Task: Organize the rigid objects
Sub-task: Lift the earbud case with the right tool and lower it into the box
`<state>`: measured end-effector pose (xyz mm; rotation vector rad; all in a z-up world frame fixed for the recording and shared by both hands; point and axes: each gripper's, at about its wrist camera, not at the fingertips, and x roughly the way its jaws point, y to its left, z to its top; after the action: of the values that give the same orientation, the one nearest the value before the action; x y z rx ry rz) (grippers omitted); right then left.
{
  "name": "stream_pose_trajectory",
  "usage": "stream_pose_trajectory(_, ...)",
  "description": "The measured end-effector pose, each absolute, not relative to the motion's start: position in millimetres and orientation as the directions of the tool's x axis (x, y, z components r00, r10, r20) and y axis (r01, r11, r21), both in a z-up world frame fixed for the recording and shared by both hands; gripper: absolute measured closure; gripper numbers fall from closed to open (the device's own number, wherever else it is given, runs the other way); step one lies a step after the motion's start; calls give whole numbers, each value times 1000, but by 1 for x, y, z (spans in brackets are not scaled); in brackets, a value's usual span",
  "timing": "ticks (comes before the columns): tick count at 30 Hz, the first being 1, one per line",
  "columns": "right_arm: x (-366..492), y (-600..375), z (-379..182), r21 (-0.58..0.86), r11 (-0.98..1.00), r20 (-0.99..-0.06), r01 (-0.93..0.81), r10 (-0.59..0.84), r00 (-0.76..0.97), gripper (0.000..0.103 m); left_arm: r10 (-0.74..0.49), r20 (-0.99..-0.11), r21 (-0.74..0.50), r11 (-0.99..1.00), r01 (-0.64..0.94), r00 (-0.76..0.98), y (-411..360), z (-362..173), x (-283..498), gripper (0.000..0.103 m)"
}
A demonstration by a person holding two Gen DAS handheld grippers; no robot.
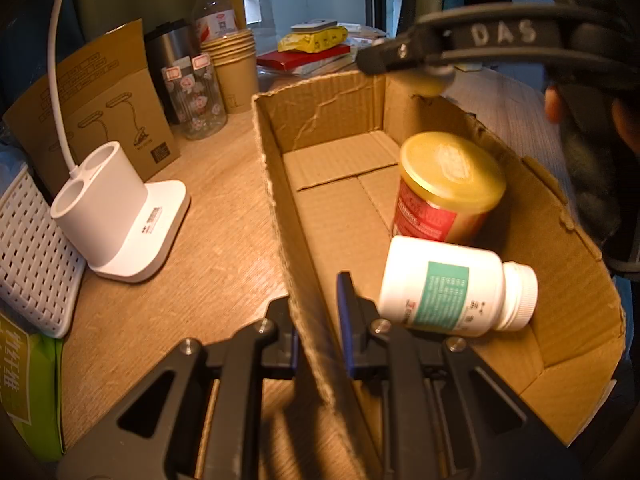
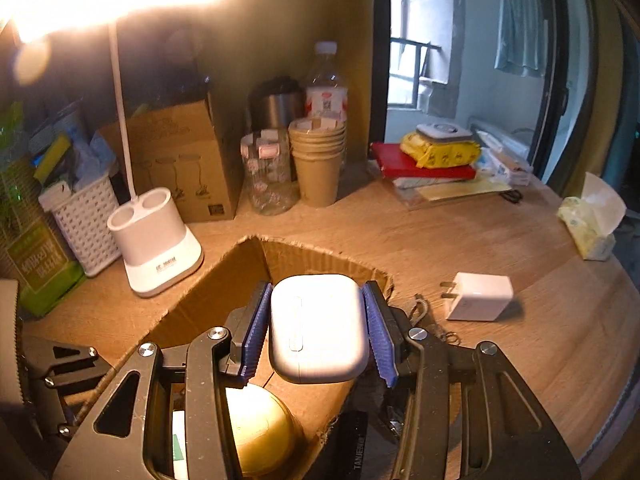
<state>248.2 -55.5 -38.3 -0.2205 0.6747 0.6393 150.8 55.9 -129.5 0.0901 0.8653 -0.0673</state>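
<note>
Up close in the left wrist view, the left gripper fingers pinch the cardboard box wall; inside lie a white pill bottle and a gold-lidded jar. Right wrist view: the right gripper fingers clamp a white earbud case above the box; a charger plug sits on the tabletop.

The cardboard box was plain brown, and in it stood a jar with a yellow lid and red label beside a white bottle with a teal label. The earbud case and charger plug were white, the bench wood-grained, the glass jar flower-patterned.
</note>
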Motion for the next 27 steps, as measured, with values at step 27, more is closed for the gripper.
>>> stream_pose_trajectory(27, 251, -43, -57, -19, 755, -679, -655, 472, 563, 54, -20, -763, 55, 994, 96, 646, 55, -129, 152, 86)
